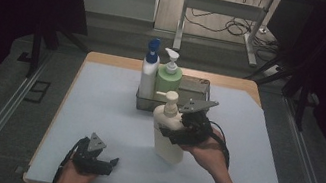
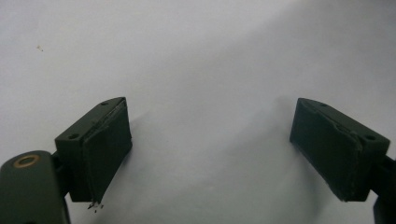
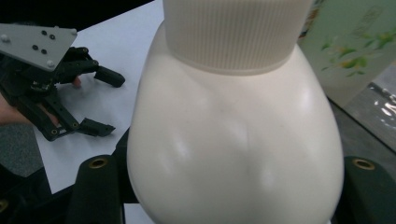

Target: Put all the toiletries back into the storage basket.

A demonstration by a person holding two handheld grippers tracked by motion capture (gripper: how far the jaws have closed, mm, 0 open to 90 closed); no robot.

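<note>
Clamping both black jaws of the right gripper around the cream pump bottle, one jaw on each side of its body, just below the ribbed collar as seen in the right gripper view. Holding that bottle roughly upright and slightly tilted, at the middle of the white mat, just near of the metal basket. Gripping the right gripper from the near right with one hand, cable trailing back along the forearm.

Resting low on the mat at the near left, the left gripper spreading its jaws wide apart with nothing between them; showing bare white mat between the two dark pads in the left gripper view. Appearing also at the far left of the right gripper view, jaws parted, grey three-cornered plate on top.

Counting three bottles in all: one cream pump bottle in the grip, plus two standing upright in the basket at the far middle of the table: one white bottle with a blue cap on the left and one green pump bottle just beside it on the right. Counting two grippers, two hands, one basket, one mat.
</note>
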